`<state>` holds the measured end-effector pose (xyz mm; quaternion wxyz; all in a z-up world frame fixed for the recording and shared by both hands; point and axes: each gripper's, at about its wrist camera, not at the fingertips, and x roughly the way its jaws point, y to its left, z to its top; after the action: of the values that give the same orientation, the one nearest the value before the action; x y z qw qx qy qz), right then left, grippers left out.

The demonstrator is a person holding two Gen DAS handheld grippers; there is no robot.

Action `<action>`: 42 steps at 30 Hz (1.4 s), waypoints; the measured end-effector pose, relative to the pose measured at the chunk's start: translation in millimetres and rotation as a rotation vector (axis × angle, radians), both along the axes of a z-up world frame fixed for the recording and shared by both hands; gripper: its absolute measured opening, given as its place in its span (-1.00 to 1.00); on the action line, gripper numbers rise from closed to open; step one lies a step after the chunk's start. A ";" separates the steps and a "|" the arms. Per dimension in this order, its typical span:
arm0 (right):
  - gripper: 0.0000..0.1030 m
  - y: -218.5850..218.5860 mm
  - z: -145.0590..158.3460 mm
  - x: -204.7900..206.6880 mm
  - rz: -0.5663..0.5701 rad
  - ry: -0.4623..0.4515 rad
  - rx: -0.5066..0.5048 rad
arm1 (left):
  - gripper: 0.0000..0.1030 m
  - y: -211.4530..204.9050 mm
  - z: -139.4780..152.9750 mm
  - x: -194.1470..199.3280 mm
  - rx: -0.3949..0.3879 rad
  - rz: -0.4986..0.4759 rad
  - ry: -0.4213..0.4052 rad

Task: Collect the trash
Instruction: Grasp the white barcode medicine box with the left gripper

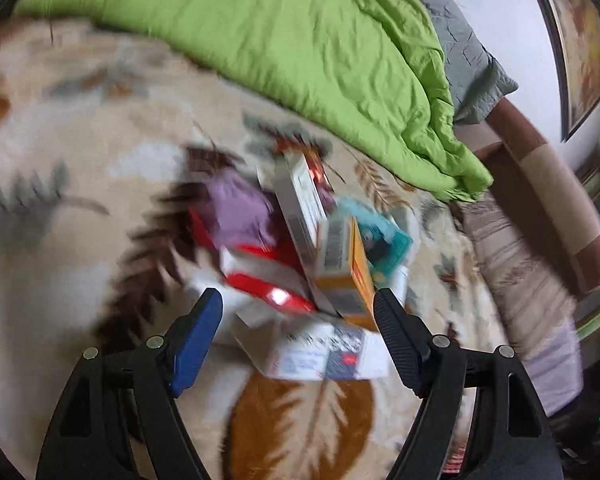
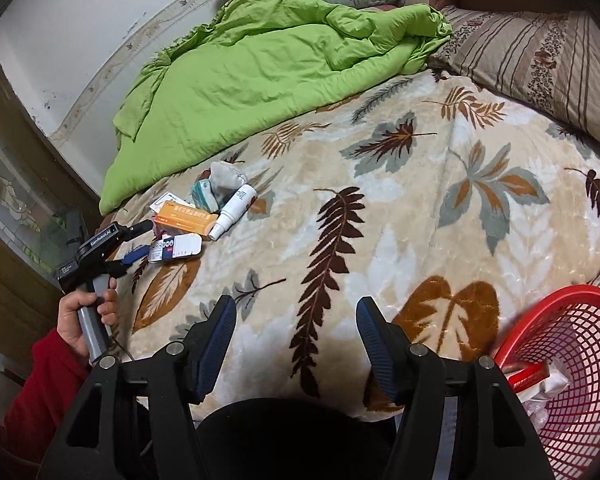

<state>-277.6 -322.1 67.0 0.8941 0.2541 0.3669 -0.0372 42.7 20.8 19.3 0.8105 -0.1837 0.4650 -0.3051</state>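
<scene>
The trash lies in a small heap on the leaf-patterned blanket (image 2: 380, 208) of the bed, near the edge of the green quilt (image 2: 236, 76): an orange box (image 2: 186, 220), a white spray bottle (image 2: 234, 210) leaning beside it, a flat blue-and-white box (image 2: 175, 249), a teal packet (image 2: 202, 194) and a crumpled grey wad (image 2: 226, 176). My left claw (image 1: 298, 322) hangs just over the heap, jaws wide with nothing pressed between them (its own view is smeared, so the red and purple pieces are hard to name). From the right side I can see my left hand (image 2: 86, 318) in a red sleeve gripping that handle. My right claw (image 2: 296, 332) is well apart from the heap, jaws open and empty above bare blanket. A red mesh basket (image 2: 572, 320) sits just beside it, already holding a red box (image 2: 528, 376) and some pale wrappers.
</scene>
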 end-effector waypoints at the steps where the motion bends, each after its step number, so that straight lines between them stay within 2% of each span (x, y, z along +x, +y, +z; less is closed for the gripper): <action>1: 0.30 -0.4 -0.6 0.1 -0.001 0.001 -0.001 | 0.49 -3.5 -0.7 -4.8 -0.006 -0.029 0.001; 3: 0.30 -1.1 -2.6 -0.4 -0.002 0.003 -0.001 | 0.49 -13.6 1.0 -18.8 0.031 -0.091 -0.013; 8: 0.30 -2.0 -6.6 1.7 0.002 0.007 0.018 | 0.49 -42.1 14.8 -70.0 0.022 -0.340 0.000; 11: 0.30 -2.2 -5.8 -0.4 0.006 -0.003 0.013 | 0.49 -54.4 31.7 -102.3 0.083 -0.448 -0.087; 14: 0.30 -4.7 -5.9 -2.1 0.003 -0.006 0.018 | 0.49 -63.5 48.7 -110.5 0.168 -0.443 -0.198; 18: 0.30 -5.3 -7.7 -2.8 0.004 -0.005 0.030 | 0.49 -81.5 50.8 -90.0 0.304 -0.423 -0.300; 21: 0.30 -4.3 -8.4 -5.2 0.008 -0.005 0.025 | 0.49 -88.5 37.6 -64.8 0.386 -0.418 -0.307; 25: 0.30 -6.5 -12.4 -7.7 -0.001 0.003 0.028 | 0.49 -93.5 19.0 -34.8 0.321 -0.466 -0.196; 31: 0.30 -12.0 -19.1 -4.8 -0.014 0.019 0.045 | 0.49 -98.6 23.8 -56.2 0.288 -0.587 -0.180; 34: 0.30 -11.0 -20.0 -1.7 -0.010 0.017 0.050 | 0.49 -104.4 26.5 -73.0 0.327 -0.646 -0.202; 38: 0.30 -8.5 -18.9 -1.1 -0.002 0.014 0.047 | 0.49 -107.4 33.8 -68.0 0.405 -0.596 -0.303; 42: 0.30 -8.1 -20.1 -3.6 -0.004 0.018 0.044 | 0.49 -113.1 26.7 -46.0 0.436 -0.574 -0.267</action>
<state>-281.1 -330.2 46.9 0.8850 0.2738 0.3752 -0.0331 -3.4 -92.3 46.1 0.7654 0.1722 0.4420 -0.4348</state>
